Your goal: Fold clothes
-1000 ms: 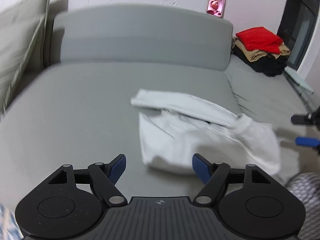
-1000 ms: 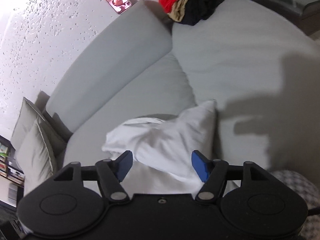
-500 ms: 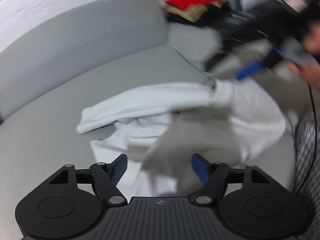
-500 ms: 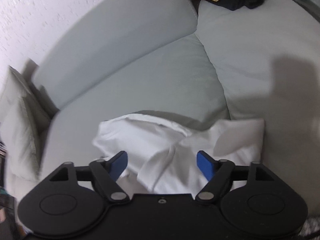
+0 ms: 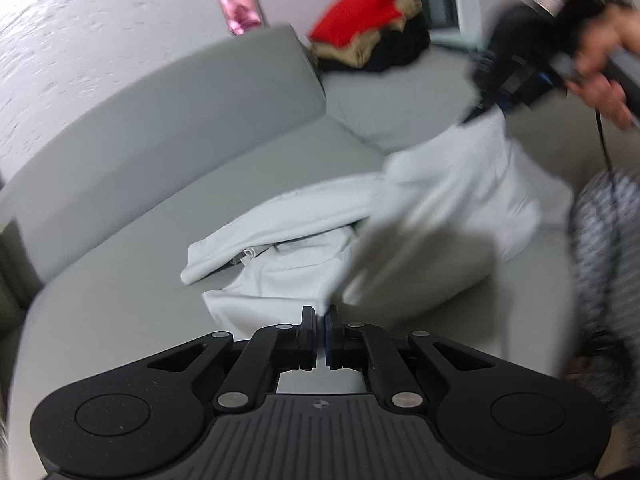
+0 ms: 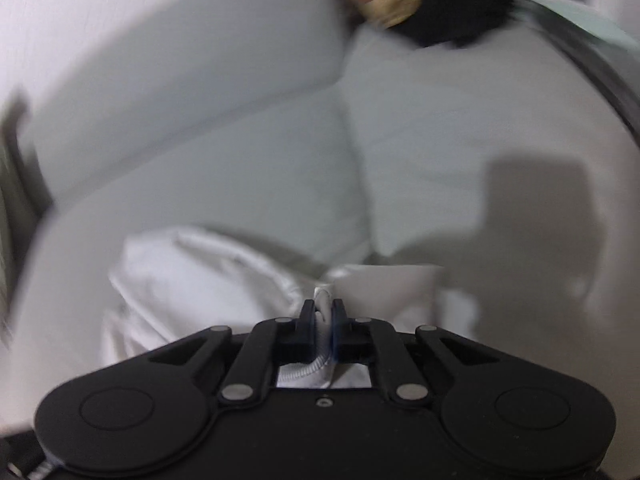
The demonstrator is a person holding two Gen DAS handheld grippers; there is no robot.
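Observation:
A white garment (image 5: 304, 240) lies crumpled on the grey sofa seat (image 5: 120, 280). My left gripper (image 5: 320, 316) is shut on its near edge. In the left wrist view my right gripper (image 5: 492, 108) holds the garment's far right corner, lifted off the seat. In the right wrist view my right gripper (image 6: 323, 308) is shut on a ribbed hem of the white garment (image 6: 192, 276), which bunches to the left below it.
A pile of red, tan and black clothes (image 5: 368, 36) sits on the sofa's far corner and also shows in the right wrist view (image 6: 432, 4). A pink phone (image 5: 240, 4) leans on the wall above the backrest (image 5: 160, 120).
Both grippers were open above the garment; both have now closed on it. The right one has raised its corner to the right.

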